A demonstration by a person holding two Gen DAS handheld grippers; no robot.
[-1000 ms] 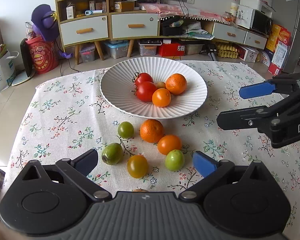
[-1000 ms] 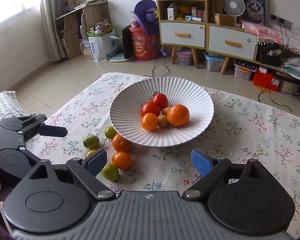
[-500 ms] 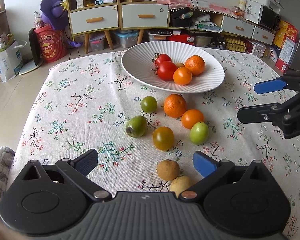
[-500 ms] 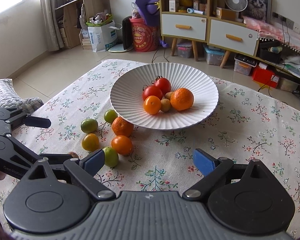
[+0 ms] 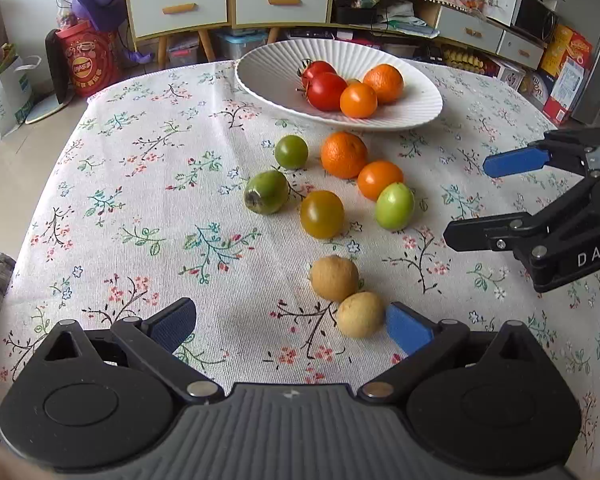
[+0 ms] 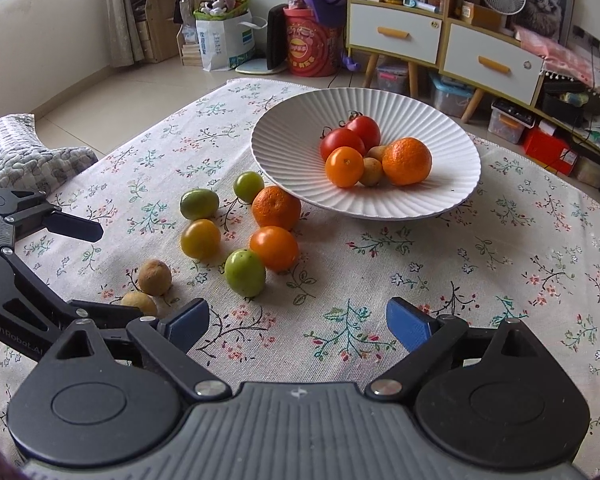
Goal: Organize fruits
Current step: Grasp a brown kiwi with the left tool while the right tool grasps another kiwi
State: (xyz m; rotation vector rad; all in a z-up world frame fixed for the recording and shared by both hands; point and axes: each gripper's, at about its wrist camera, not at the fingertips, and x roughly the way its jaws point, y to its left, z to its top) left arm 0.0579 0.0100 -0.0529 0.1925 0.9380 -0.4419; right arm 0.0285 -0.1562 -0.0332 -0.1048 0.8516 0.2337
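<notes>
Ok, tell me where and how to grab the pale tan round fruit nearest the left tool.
Grip the pale tan round fruit across its widest middle, left tool coming straight forward, low. One side already sits against the blue right finger pad; the darker tan fruit touches behind, so avoid pushing forward.

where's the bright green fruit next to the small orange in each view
Left wrist: bright green fruit right of centre, touching the small orange.
Right wrist: bright green fruit left of centre, below-left of the small orange.
Shared landmark: white ribbed bowl.
</notes>
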